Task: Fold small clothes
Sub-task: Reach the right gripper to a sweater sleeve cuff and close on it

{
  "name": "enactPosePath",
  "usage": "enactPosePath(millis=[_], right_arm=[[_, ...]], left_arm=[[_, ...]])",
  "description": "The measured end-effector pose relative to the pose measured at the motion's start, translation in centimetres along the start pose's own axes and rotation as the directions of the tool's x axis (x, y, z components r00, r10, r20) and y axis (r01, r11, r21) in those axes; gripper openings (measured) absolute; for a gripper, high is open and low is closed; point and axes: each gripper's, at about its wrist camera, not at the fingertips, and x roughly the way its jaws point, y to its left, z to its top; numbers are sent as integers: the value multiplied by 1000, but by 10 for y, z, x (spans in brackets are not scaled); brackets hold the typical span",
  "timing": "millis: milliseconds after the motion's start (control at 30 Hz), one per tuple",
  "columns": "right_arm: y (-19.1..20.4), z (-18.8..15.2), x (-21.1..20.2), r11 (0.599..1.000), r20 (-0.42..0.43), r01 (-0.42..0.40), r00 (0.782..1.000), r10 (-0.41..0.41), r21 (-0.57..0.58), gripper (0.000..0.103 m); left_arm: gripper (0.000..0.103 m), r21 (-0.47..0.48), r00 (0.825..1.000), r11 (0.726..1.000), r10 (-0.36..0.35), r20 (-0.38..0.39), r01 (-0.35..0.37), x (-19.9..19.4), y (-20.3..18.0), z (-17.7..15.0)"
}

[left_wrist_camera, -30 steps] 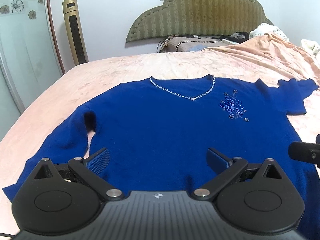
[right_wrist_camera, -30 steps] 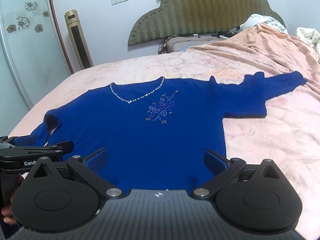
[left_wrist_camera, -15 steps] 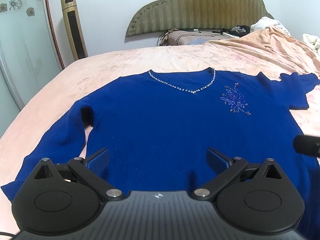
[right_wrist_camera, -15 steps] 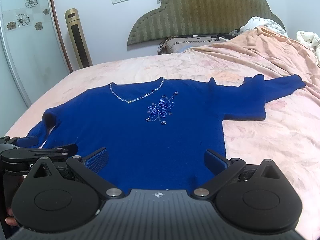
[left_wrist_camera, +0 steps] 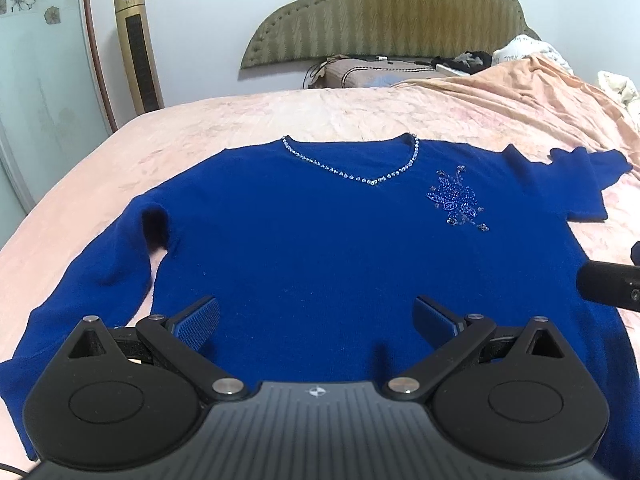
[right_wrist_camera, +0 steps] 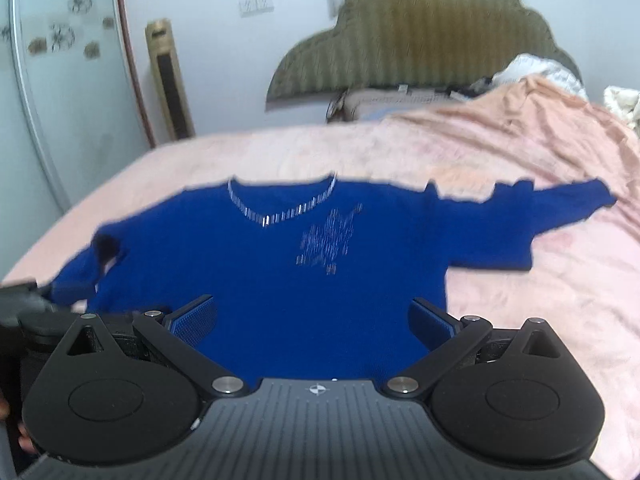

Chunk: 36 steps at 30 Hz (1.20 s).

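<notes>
A royal-blue sweater (left_wrist_camera: 320, 240) (right_wrist_camera: 280, 272) lies face up and spread flat on the bed, with a beaded V-neck and a beaded flower on the chest. Its left sleeve (left_wrist_camera: 92, 280) runs toward me, and its right sleeve (right_wrist_camera: 540, 220) stretches out to the right. My left gripper (left_wrist_camera: 318, 318) hovers open above the lower hem, nothing between its blue pads. My right gripper (right_wrist_camera: 312, 318) is also open over the hem's right part, holding nothing. The right wrist view is motion-blurred. Each gripper's black body shows at the edge of the other's view.
The pink bedspread (left_wrist_camera: 240, 120) covers the bed, bunched up at the far right (left_wrist_camera: 540, 92). A padded headboard (left_wrist_camera: 384, 12) and a pillow with cables sit at the back. A gold tower fan (left_wrist_camera: 138, 48) stands by the wall at left.
Both grippers have pulled back and risen slightly, so the sweater sits lower and farther in view. The right gripper is moving now, blurring its view. Both stay open.
</notes>
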Motion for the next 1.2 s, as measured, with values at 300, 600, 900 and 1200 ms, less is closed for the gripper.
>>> enactPosePath(millis=[300,600,900,1200], right_arm=[[-17,10,8,1000,9,-4,1000,4,-4,103],[-82,35,21,988,42,143,988,-146,60,103],[-192,39,37,907,57,296,943,-327,301,96],[-352,39,97,698,1,239,946,-324,675,78]], left_arm=[[103,22,997,997,70,-31,-70,17,-10,13],[103,48,995,995,88,-49,-86,32,-18,18],[103,61,996,997,54,-75,-49,46,-23,21],[103,120,997,993,30,-67,-22,42,-32,20]])
